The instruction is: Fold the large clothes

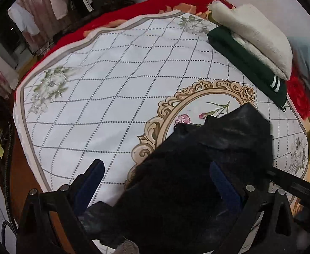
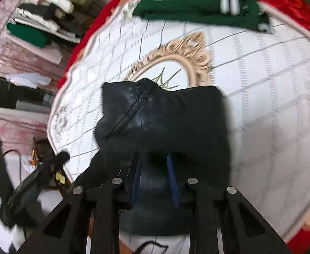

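Left gripper [image 1: 155, 175]: fingers spread wide, blue pads far apart; the black garment lies between and over them, nothing pinched.
Right gripper [image 2: 154, 165]: fingers [image 2: 173, 177] drawn close with a narrow gap; dark cloth fills that gap, and I judge it nipped, though the blur leaves some doubt.
Black garment, left view [image 1: 207, 158]: heaped at 5 o'clock on the bed cover, rising toward 1 o'clock, its far tip over the gold oval.
Black garment, right view [image 2: 163, 116]: dead ahead at 12 o'clock from the fingers, a rough rectangle with a stitched seam slanting from 7 to 1 o'clock.
Long axis: runs away from both grippers, toward the far side of the bed, not across.
Nearer hand: the right sits on the near hem; the left is alongside, over the cloth's near-left part but not closed.
Coming move, as a judgement: the left must close on the near edge before the two can carry it toward 12 o'clock for a fold.
Bed cover [image 1: 112, 84]: white, grid-printed, bare from 9 to 12 o'clock, so there is room to spread.
Gold oval [image 2: 176, 53]: just beyond the garment's far edge.
Folded pile [image 1: 256, 48]: green piece under a cream one, at 1 o'clock, well apart from the black cloth.
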The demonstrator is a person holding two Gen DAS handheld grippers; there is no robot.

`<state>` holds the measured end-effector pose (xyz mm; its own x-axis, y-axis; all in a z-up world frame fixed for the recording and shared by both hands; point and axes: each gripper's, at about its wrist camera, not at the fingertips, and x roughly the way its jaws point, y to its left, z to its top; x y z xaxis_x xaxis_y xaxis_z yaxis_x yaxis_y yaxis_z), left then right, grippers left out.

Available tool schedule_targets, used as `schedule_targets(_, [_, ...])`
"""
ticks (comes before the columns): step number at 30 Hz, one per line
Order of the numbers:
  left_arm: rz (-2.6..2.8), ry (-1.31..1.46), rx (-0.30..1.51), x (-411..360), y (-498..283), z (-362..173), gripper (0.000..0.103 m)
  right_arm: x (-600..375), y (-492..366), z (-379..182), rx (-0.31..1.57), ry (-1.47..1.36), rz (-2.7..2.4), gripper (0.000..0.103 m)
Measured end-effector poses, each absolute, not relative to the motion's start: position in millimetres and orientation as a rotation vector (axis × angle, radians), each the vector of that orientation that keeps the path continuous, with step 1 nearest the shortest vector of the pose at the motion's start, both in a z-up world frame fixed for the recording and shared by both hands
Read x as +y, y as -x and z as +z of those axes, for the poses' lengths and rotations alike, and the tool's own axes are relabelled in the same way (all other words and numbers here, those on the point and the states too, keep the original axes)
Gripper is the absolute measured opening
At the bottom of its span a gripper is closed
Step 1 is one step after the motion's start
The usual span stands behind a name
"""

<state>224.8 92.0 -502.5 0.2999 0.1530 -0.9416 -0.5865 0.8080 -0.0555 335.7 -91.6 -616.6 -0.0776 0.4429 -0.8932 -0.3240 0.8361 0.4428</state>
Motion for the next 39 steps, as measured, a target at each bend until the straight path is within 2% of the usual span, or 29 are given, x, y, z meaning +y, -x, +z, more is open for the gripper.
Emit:
schedule_targets(4, [0.538, 0.403, 1.192, 90, -227, -512, 0.102, -52, -352, -656, 1.593, -0.007, 0.584, 0.026])
schedule_targets(9, [0.526, 0.411, 1.207, 85, -226, -512, 0.102, -80, -352, -624, 1.575, -0.100, 0.672, 0.026])
schedule_targets(11, [0.518, 0.391, 1.210, 79, -227, -513, 0.102, -107, -351, -605, 1.510, -0.129, 0.672, 0.030])
schedule_targets(13, [0.511, 0.385, 1.215, 73, -228, -517, 0.102, -134, -349, -592, 1.457, -0.148, 0.669, 0.047])
schedule_targets(14, [0.510, 0.385, 1.220, 71, -229, -522, 0.102, -152, -348, -590, 1.436, -0.177, 0.680, 0.065])
schedule_targets(15, [0.514, 0.377, 1.225, 69, -229, -529, 0.102, -160, -347, -590, 1.430, -0.192, 0.686, 0.077])
schedule_targets(16, [0.529, 0.359, 1.233, 68, -230, -535, 0.102, -173, -347, -597, 1.429, -0.210, 0.697, 0.079])
schedule_targets(21, [0.601, 0.301, 1.325, 77, -229, -581, 0.103, -191, -351, -659, 1.561, -0.329, 0.799, 0.079])
schedule_targets(25, [0.561, 0.380, 1.314, 87, -223, -594, 0.103, -178, -353, -723, 1.731, -0.534, 0.965, 0.079])
schedule_targets(27, [0.547, 0.370, 1.311, 88, -224, -596, 0.103, -168, -354, -735, 1.733, -0.576, 1.034, 0.082])
schedule_targets(33, [0.527, 0.424, 1.304, 94, -224, -604, 0.103, -137, -352, -726, 1.750, -0.504, 1.062, 0.082])
schedule_targets(34, [0.523, 0.434, 1.304, 94, -221, -605, 0.103, -137, -351, -721, 1.745, -0.510, 1.058, 0.079])
schedule_targets(36, [0.511, 0.462, 1.305, 98, -218, -606, 0.103, -148, -350, -704, 1.714, -0.630, 1.094, 0.065])
schedule_targets(39, [0.490, 0.494, 1.308, 104, -212, -608, 0.103, -156, -342, -684, 1.653, -0.745, 1.183, 0.060])
